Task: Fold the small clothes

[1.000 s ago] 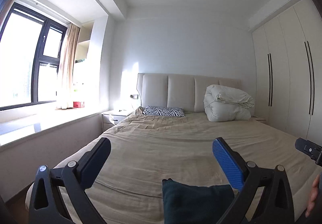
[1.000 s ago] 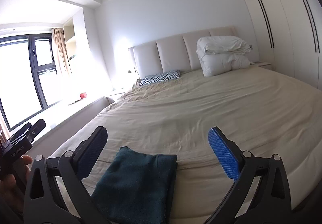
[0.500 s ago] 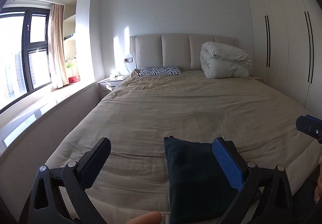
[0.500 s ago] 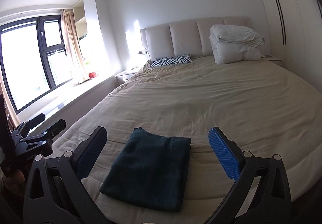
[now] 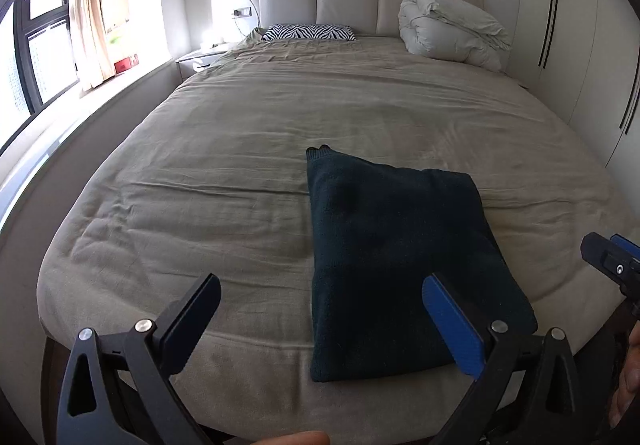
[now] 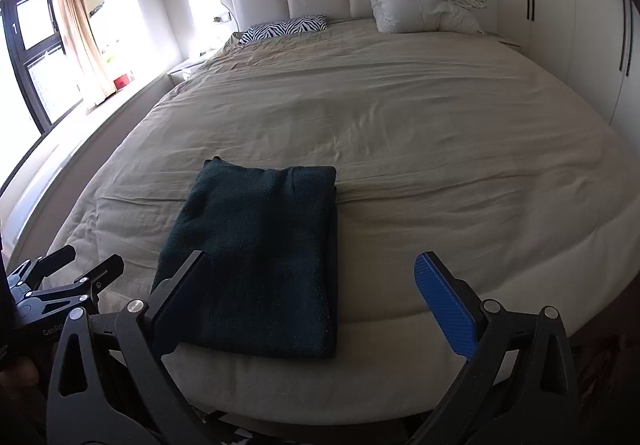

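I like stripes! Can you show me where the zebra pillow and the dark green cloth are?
zebra pillow (image 5: 308, 32), left wrist view, middle of its striped top.
dark green cloth (image 6: 260, 249), right wrist view, centre of its folded top.

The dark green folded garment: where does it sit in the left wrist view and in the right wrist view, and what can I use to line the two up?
Left wrist: the dark green folded garment lies lower right of centre, on the bed's near edge.
Right wrist: it lies lower left of centre, at that same edge.
Shared landmark: the zebra-print pillow by the headboard.
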Demonstrator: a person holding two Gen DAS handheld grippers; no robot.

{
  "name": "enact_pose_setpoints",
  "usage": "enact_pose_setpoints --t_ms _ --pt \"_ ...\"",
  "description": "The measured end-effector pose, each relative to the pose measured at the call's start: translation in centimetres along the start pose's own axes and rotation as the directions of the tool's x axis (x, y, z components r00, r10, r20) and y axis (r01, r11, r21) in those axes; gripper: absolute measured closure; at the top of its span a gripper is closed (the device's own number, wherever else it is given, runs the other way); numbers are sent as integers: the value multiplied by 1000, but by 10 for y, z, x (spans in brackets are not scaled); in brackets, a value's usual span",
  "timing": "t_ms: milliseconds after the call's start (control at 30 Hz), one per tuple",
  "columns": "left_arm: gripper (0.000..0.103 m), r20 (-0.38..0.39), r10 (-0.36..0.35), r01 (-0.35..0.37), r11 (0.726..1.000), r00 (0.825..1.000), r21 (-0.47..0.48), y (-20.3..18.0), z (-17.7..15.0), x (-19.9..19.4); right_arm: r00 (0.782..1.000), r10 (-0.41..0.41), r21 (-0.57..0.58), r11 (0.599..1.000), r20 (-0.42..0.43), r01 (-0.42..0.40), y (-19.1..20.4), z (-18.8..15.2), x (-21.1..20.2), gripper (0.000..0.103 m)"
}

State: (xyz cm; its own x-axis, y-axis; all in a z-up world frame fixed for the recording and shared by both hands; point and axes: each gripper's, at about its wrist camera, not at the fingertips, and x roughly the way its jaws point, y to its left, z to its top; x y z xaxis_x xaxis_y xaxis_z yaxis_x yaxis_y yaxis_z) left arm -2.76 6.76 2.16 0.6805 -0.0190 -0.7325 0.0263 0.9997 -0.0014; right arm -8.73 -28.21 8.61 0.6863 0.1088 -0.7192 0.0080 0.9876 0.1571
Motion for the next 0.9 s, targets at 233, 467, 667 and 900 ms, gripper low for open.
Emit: enact_pose_setpoints --t_ms 233,467,667,900 --pt "0 -25 -4 4 1000 1000 -2 3 -1 7 999 -22 -9 1000 -34 22 5 -9 14 0" --pt "0 -40 -6 6 1000 999 3 2 -4 12 998 -23 -20 1000 -61 21 10 -14 18 0" --pt "0 -50 -4 4 1000 999 -2 4 -5 16 996 -27 -23 999 -80 25 13 -18 24 0" --pt "0 -58 1 -2 1000 998 -3 5 -6 19 995 -33 -26 999 -98 30 15 -22 31 0"
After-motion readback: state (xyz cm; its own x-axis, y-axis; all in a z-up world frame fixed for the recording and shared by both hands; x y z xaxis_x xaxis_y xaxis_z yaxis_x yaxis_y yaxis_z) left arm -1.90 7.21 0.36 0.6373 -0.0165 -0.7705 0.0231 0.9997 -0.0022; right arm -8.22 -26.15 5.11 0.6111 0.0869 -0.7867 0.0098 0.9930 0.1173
